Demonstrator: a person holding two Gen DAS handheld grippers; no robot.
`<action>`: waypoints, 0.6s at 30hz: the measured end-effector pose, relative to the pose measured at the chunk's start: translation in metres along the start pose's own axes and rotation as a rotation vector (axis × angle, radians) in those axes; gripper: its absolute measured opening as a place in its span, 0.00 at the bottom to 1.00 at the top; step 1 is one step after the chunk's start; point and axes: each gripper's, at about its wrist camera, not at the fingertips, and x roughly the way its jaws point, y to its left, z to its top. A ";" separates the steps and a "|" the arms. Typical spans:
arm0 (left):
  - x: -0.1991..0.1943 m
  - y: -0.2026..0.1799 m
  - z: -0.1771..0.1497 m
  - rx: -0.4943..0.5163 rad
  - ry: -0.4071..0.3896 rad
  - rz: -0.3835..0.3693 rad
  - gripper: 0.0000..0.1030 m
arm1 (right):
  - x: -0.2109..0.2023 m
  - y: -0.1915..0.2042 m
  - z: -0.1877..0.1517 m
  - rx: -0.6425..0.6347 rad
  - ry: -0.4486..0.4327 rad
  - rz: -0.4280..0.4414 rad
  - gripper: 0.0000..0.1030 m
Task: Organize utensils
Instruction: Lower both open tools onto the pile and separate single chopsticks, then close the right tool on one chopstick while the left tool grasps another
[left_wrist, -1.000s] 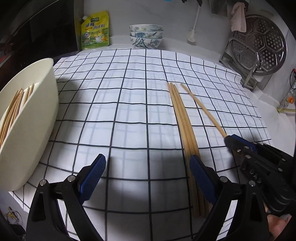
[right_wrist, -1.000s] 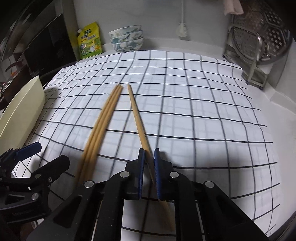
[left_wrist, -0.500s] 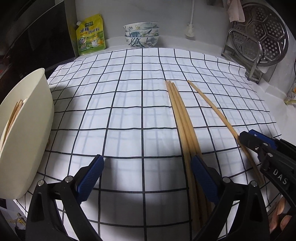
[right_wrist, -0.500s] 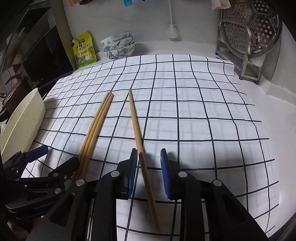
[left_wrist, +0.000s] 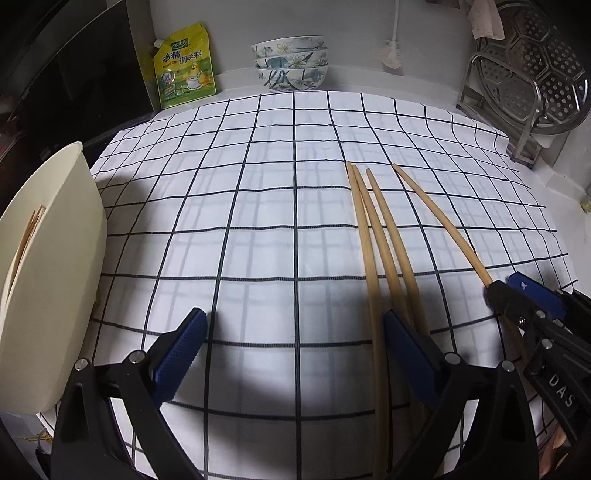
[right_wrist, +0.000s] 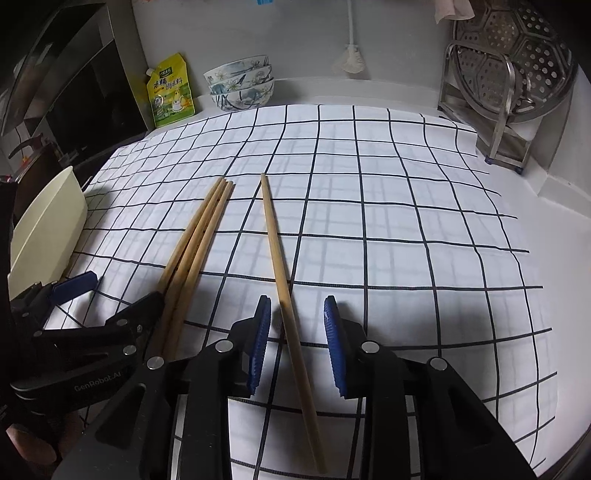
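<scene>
Single chopstick (right_wrist: 282, 291) lies flat on the checked cloth (right_wrist: 406, 221) between the spread fingers of the right hand-held gripper (right_wrist: 297, 347), untouched; three chopsticks (left_wrist: 373, 236) lie beside the wide-open left hand-held gripper (left_wrist: 295, 347); cream bin (left_wrist: 48, 280) at desk's left edge; bowls (left_wrist: 290, 62) by the wall.

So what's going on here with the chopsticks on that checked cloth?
A person is sorting chopsticks. The right hand-held gripper is open, astride a single chopstick lying on the checked cloth. The left hand-held gripper is open beside three bundled chopsticks. A cream holder at left already contains some.
</scene>
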 end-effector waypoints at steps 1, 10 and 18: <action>0.001 0.000 0.001 0.001 -0.002 -0.002 0.92 | 0.002 0.000 0.001 -0.005 0.003 -0.007 0.28; -0.001 -0.003 0.001 0.002 -0.036 -0.033 0.65 | 0.010 0.010 0.007 -0.074 -0.006 -0.065 0.24; -0.007 -0.007 0.000 0.005 -0.036 -0.048 0.07 | 0.010 0.013 0.007 -0.077 -0.016 -0.049 0.06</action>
